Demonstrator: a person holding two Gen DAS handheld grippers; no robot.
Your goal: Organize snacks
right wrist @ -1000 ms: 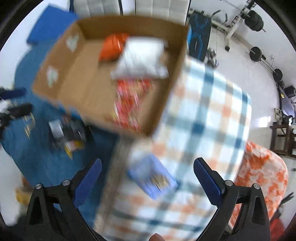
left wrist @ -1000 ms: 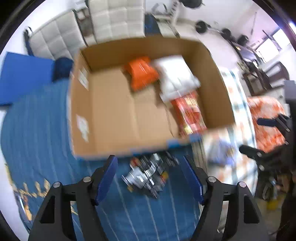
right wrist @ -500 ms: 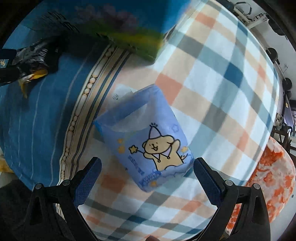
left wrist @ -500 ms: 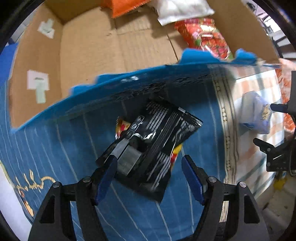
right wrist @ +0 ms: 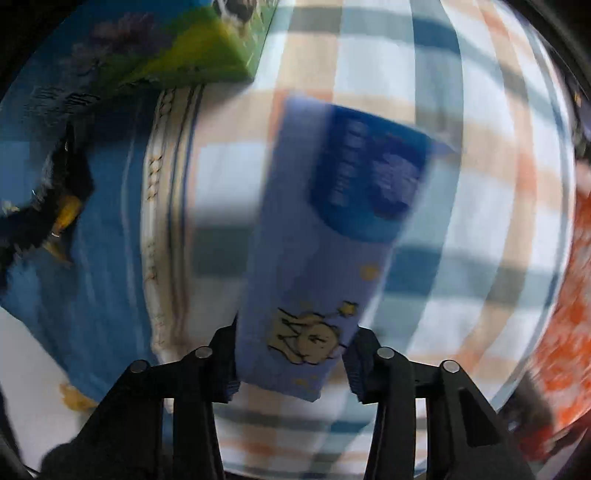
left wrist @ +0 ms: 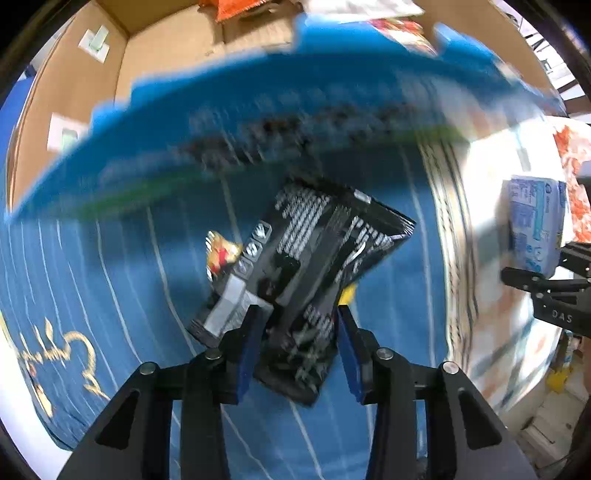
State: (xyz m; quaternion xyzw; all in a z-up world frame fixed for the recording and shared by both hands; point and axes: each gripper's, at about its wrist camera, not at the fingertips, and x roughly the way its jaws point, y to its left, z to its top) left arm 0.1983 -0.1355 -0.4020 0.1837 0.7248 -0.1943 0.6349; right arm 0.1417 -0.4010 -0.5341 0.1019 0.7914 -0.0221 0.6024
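Left wrist view: the left gripper (left wrist: 300, 341) points down at a black foil snack packet with white print (left wrist: 314, 258) lying on the blue striped cloth (left wrist: 122, 280); its blue pads are clamped on the packet's near end. The grip sits at one corner, so the slick bag may swing or slip out when lifted. Just beyond stands the brown cardboard box with a blue printed outer wall (left wrist: 295, 110); inside it lie an orange crinkled bag (left wrist: 236, 9), a white packet (left wrist: 354, 4) and a red patterned packet (left wrist: 399, 29). A raised packet could catch on the box's wall.

Right wrist view: the right gripper (right wrist: 293, 360) has just been closing, and its fingers now squeeze the lower end of a pale blue soft packet with a cartoon bear (right wrist: 332, 236), above the checked orange-and-blue cloth (right wrist: 480, 184). The picture is blurred; the long packet hangs far forward of the pads and may droop or twist free.
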